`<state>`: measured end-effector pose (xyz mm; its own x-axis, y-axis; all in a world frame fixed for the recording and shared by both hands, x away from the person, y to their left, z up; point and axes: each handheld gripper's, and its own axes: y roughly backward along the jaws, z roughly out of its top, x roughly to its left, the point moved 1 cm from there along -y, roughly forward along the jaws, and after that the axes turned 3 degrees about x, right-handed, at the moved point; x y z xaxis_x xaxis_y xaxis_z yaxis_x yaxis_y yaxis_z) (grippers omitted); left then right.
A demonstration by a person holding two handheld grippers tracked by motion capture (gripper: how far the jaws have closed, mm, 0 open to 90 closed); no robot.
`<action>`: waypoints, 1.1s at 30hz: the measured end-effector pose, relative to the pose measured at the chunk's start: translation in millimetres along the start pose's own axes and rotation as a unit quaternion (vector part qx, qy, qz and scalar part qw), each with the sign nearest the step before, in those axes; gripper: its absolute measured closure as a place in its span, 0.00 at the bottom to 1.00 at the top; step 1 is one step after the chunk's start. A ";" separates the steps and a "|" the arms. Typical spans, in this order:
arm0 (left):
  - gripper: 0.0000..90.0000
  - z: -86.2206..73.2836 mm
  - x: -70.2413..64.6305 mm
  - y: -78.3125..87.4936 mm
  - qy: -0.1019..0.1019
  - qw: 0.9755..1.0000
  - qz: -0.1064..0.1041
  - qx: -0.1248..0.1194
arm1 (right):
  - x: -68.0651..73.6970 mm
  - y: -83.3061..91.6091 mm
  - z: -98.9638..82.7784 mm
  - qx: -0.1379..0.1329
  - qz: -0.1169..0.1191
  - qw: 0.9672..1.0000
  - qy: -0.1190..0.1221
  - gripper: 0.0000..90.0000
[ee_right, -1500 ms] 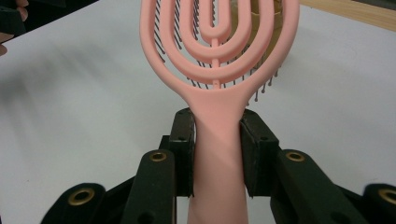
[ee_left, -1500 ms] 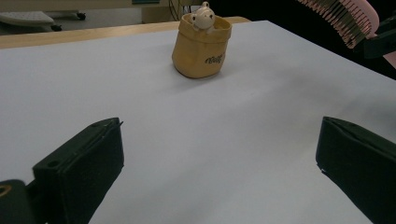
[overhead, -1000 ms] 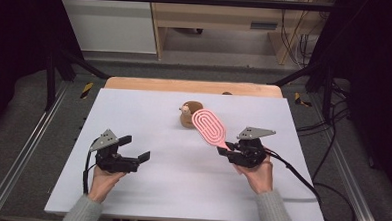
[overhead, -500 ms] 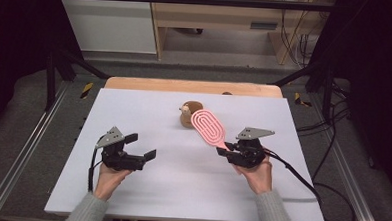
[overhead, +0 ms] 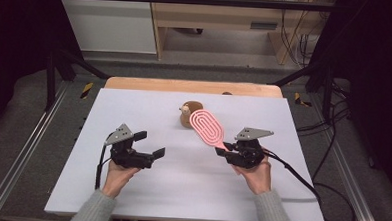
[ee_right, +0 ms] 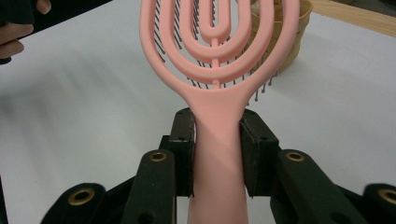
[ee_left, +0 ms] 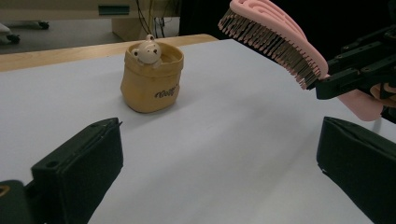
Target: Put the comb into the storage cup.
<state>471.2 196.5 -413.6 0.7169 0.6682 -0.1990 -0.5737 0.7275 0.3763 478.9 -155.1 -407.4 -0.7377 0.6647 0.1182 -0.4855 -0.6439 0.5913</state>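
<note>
A: Right gripper (ee_right: pixel 217 140) first; pads clamped on both sides of the pink handle of the hairbrush (overhead: pixel 208 127), so clenched on it, firmly as it seems.

B: Agreed; brush lifted off the table, head tilted up and away toward the small pot (overhead: pixel 189 115); bristles turned downward, pink ribbed back turned upward. Probably held by the handle so that the head stays free; perhaps to carry it to the pot, only a guess.

A: And the left gripper (overhead: pixel 150 144)?

B: Released; two black pads standing wide apart in the left gripper view, nothing between them; hovering low over the table, pointed toward the pot and the brush. Perhaps kept ready to steady the pot or to take the brush head; impossible to say which.

A: Where exactly is the pot?

B: At the far middle of the table, upright, beige, with a little bear figure (ee_left: pixel 147 50) at its rim; just beside the brush head in the high view, but not touching it as far as can be seen.

A: Surface?

B: White table top (overhead: pixel 145 198), flat and bare near the hands; a wooden strip (overhead: pixel 190 86) along its far edge.

A: Room around?

B: Grey floor, black frame bars at both sides, cables (overhead: pixel 325 188) trailing at the right, a pale cabinet (overhead: pixel 108 21) and wooden furniture behind; dark at the edges.
</note>
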 end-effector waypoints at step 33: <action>0.00 19.0 -19.5 -30.0 0.011 0.999 -0.036 -0.005 | 4.1 -0.2 1.8 -0.003 0.002 1.000 0.010 0.78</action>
<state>482.1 158.7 -403.8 0.7482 0.6169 -0.2443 -0.5247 0.7754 0.3512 476.9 -151.6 -405.5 -0.7487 0.6546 0.1047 -0.4853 -0.6487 0.5862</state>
